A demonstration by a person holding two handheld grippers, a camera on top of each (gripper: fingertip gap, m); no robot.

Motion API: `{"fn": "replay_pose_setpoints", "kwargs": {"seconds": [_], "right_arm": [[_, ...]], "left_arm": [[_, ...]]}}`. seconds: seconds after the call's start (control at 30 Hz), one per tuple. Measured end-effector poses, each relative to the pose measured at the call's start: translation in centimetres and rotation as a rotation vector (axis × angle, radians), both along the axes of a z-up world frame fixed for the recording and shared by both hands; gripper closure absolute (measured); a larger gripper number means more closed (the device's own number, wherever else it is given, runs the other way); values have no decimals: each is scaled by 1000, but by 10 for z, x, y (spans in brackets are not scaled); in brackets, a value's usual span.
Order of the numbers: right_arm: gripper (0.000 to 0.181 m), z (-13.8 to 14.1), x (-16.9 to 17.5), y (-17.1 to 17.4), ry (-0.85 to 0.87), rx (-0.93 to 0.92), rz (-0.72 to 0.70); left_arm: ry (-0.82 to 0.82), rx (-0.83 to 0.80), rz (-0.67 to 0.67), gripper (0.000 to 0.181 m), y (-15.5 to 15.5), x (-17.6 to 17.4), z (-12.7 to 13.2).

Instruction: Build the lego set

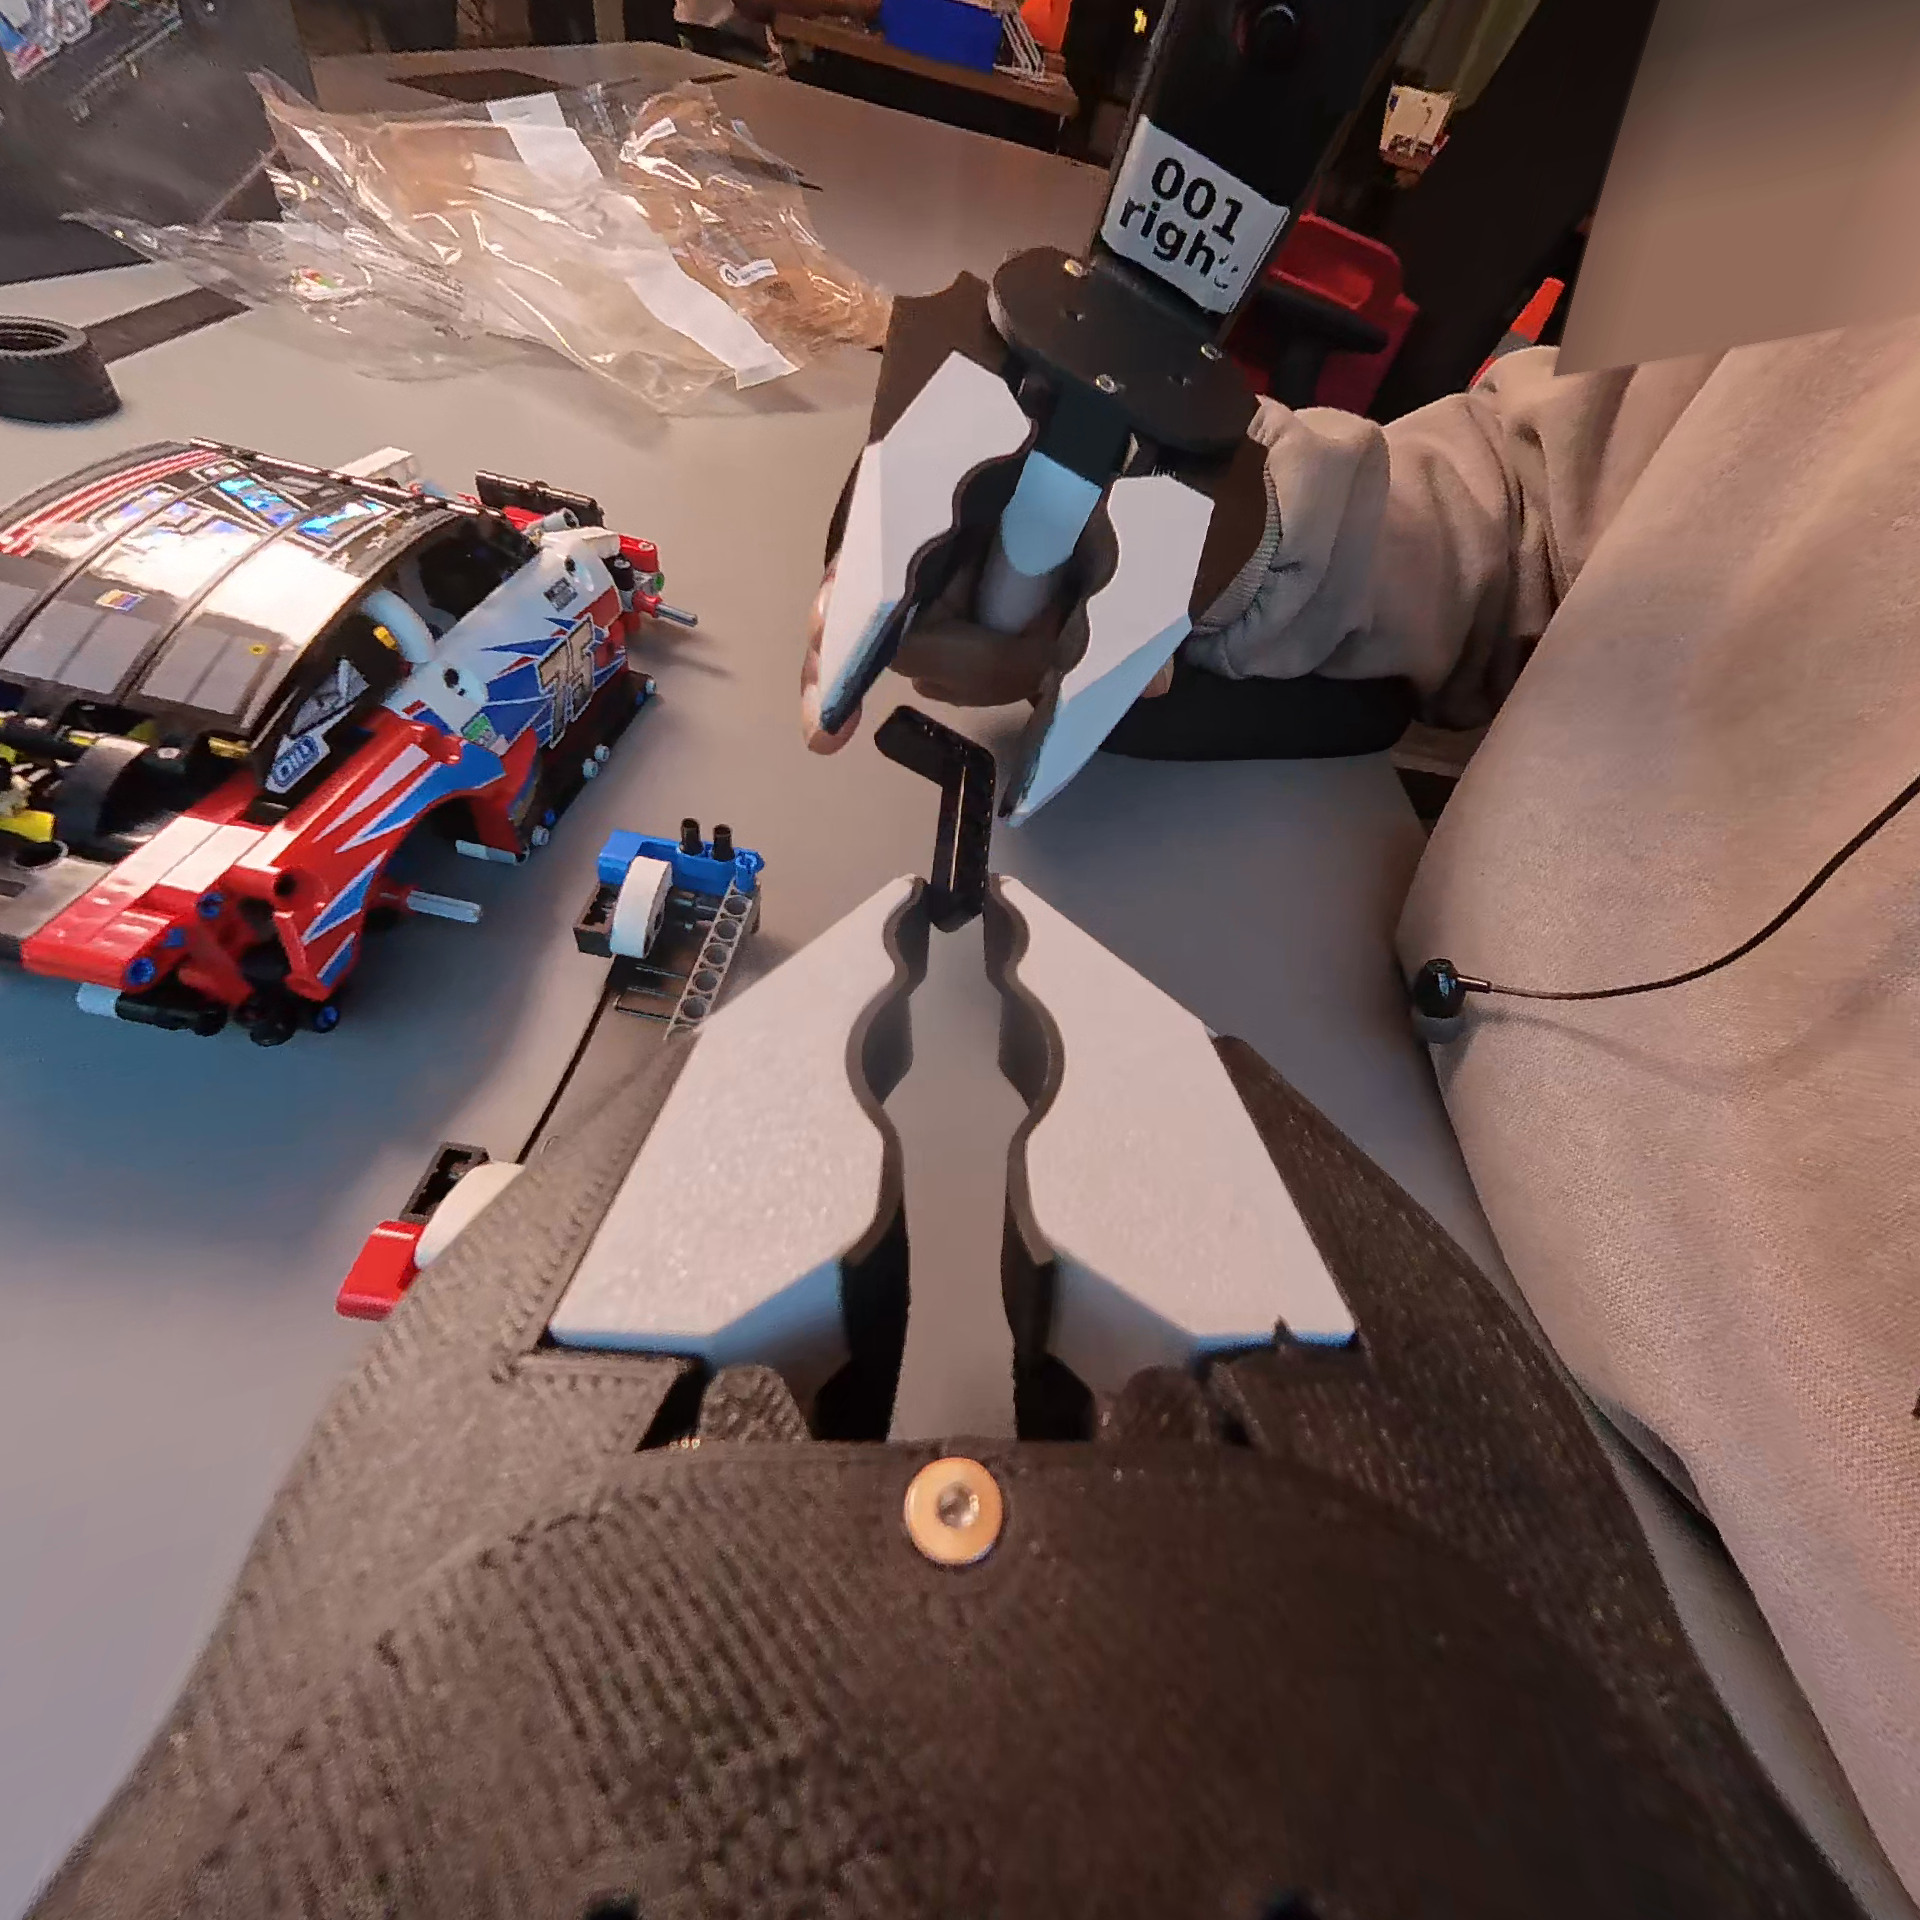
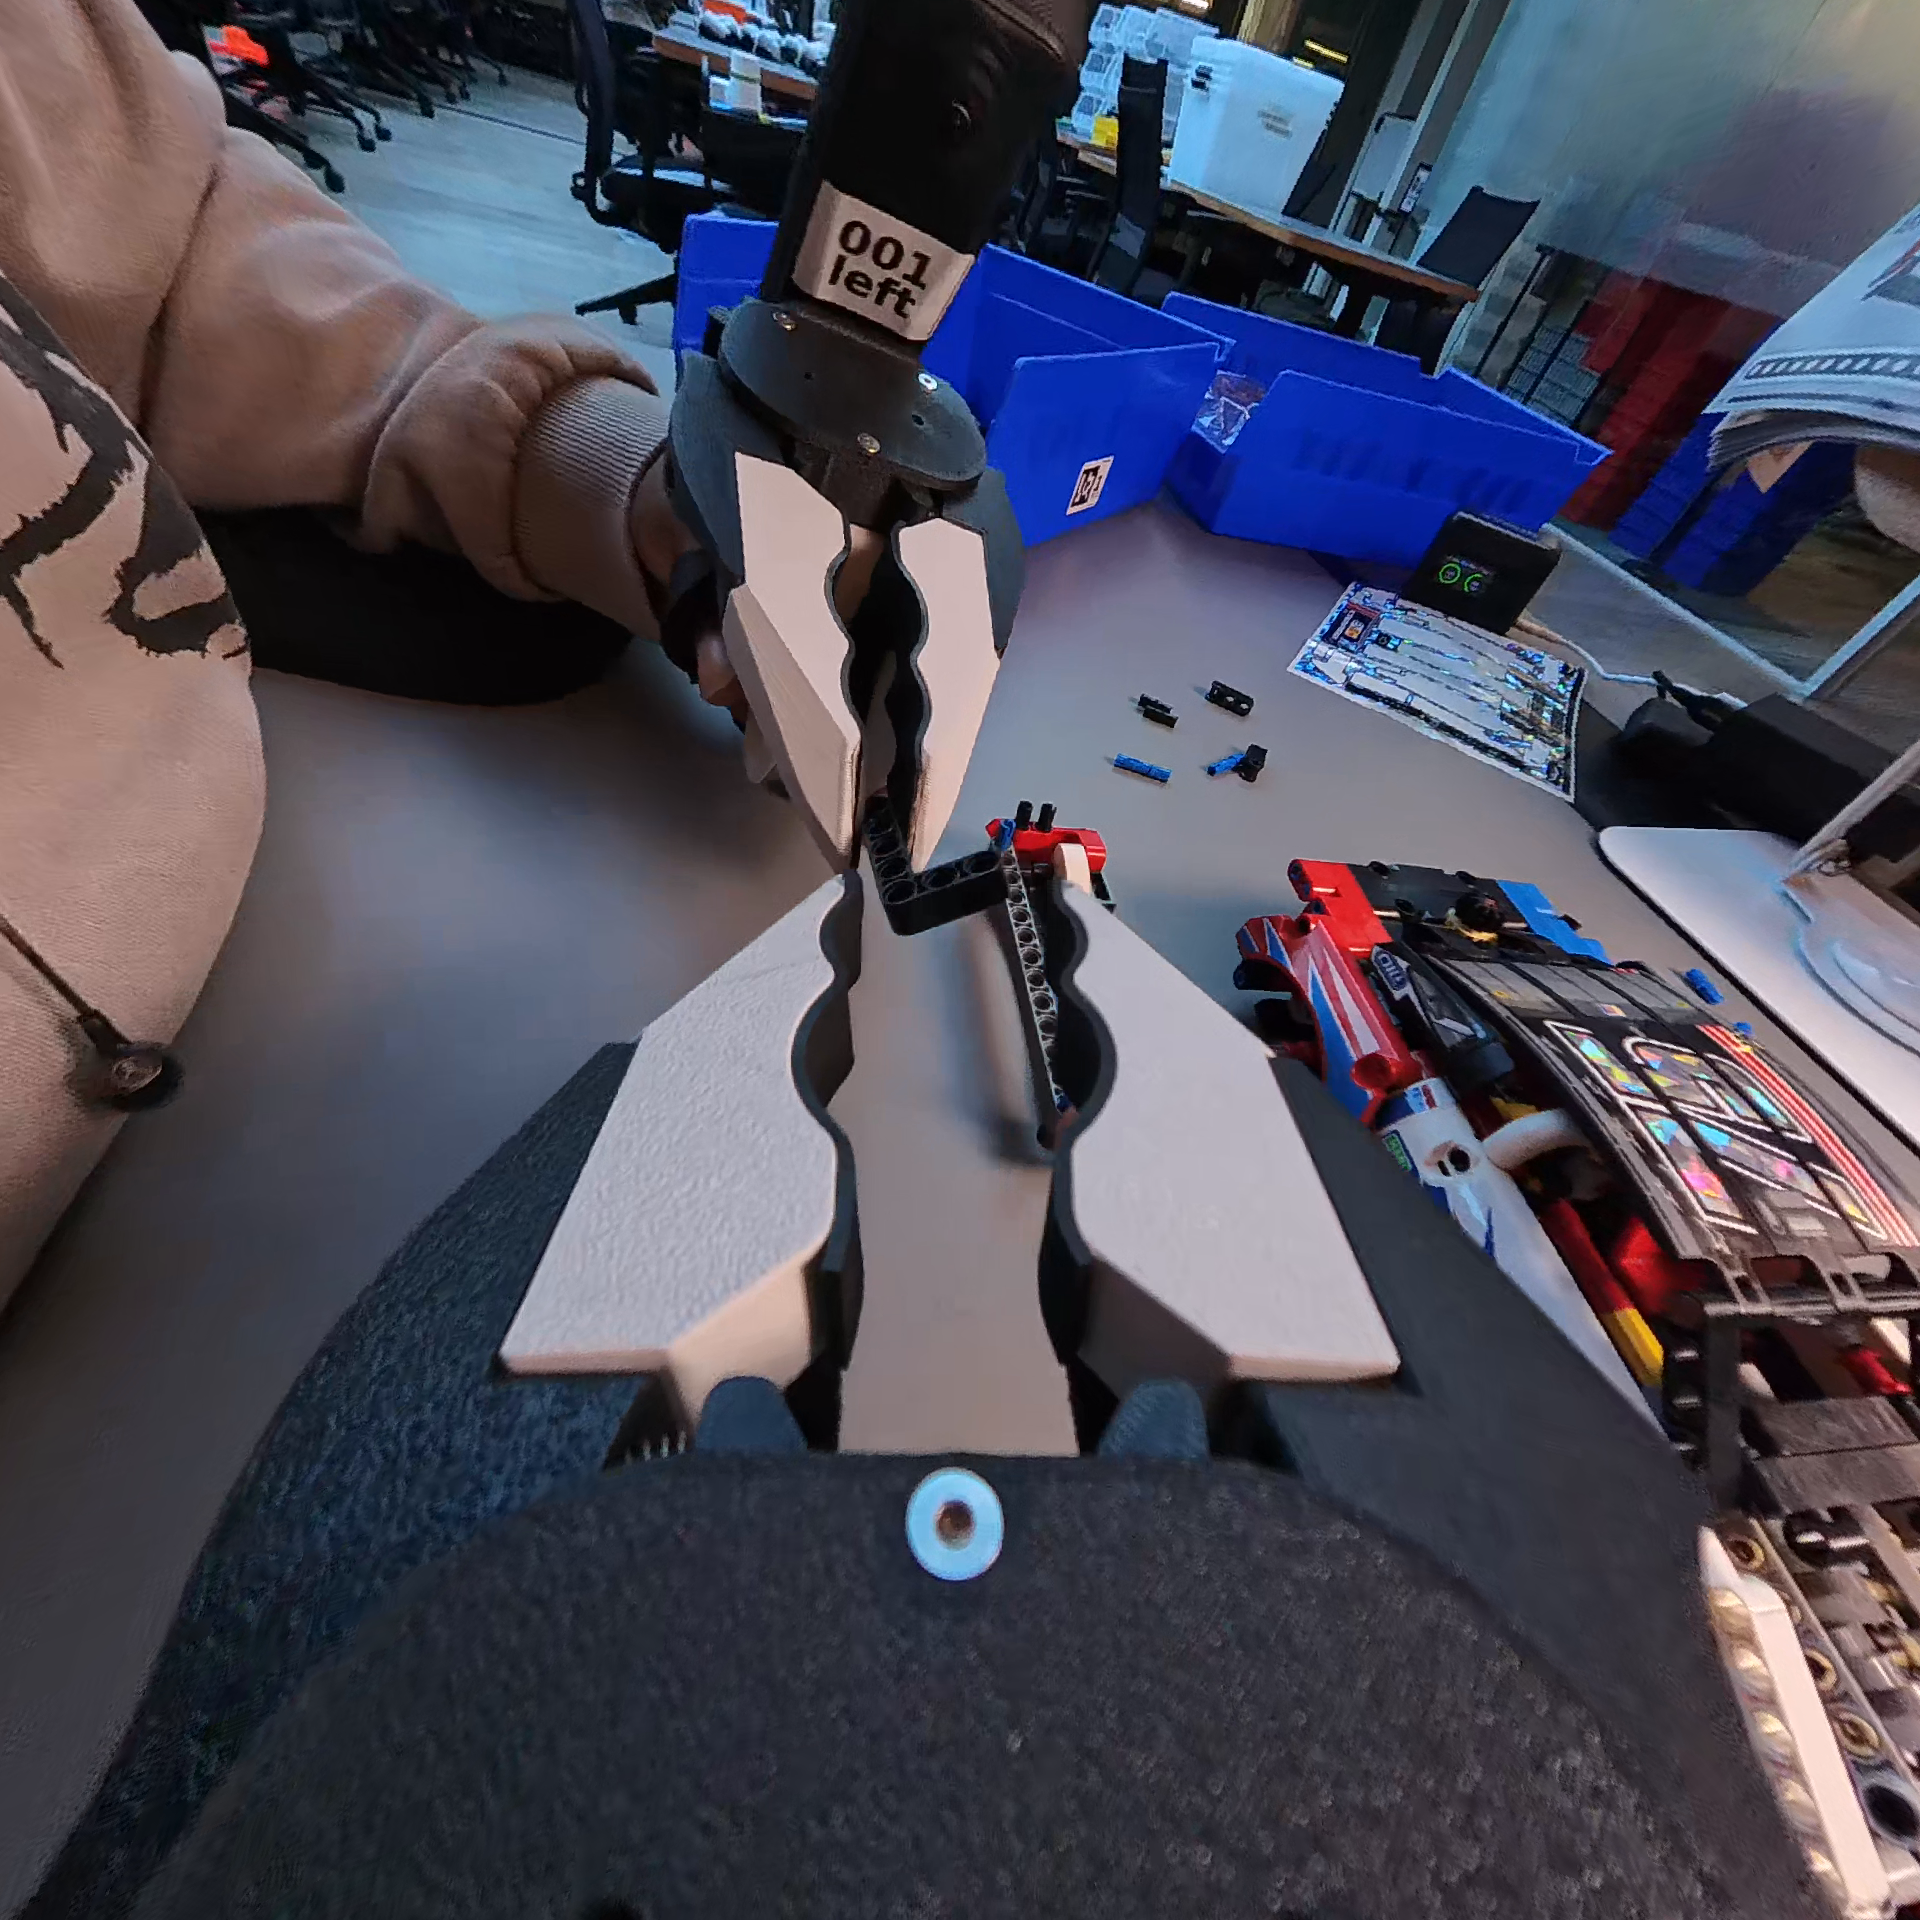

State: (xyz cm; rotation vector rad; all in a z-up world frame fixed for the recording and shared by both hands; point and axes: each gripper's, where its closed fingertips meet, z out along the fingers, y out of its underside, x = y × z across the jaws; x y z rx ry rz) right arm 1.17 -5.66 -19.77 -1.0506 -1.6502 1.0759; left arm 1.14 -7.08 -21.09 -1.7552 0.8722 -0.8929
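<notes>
My left gripper [image 1: 954, 891] is shut on a black L-shaped lego beam [image 1: 961, 821] and holds it above the grey table [image 1: 312, 1143]. It comes in from above in the right wrist view [image 2: 871, 826], pinching one arm of the beam [image 2: 920, 888]. My right gripper [image 2: 961, 883] is open, its fingertips on either side of the beam's bent end. It also shows in the left wrist view [image 1: 925, 764], tips spread around the beam's top. A partly built red, white and blue race car [image 1: 312, 727] [image 2: 1558, 1091] sits beside them.
A small blue, white and grey subassembly [image 1: 675, 904] [image 2: 1049, 862] lies under the grippers. A red and white piece [image 1: 405, 1247], empty plastic bags [image 1: 520, 229] and a tyre [image 1: 42, 364] lie around. Loose small pins [image 2: 1195, 738], a sticker sheet [image 2: 1455, 675] and blue bins [image 2: 1351, 447] stand farther off. Only a small space, under 4 cm, lies between the two pairs of fingers.
</notes>
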Motion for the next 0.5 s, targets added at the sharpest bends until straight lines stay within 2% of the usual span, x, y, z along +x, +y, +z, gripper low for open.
{"fn": "replay_pose_setpoints", "kwargs": {"seconds": [0.07,0.17,0.27,0.37,0.5], "right_arm": [[159,-3,1,-4,-17,11,29],[159,-11,2,-3,-59,32,32],[159,-18,0,9,-120,-43,-31],[159,-25,-2,28,-182,-132,-103],[159,-30,-5,41,-220,-179,-140]], "left_arm": [[22,-16,-21,173,-2,1,-3],[61,-42,-32,173,-1,2,-10],[106,-6,23,173,11,-5,-9],[253,95,105,162,32,-21,-6],[422,139,48,157,44,-22,-10]]}}
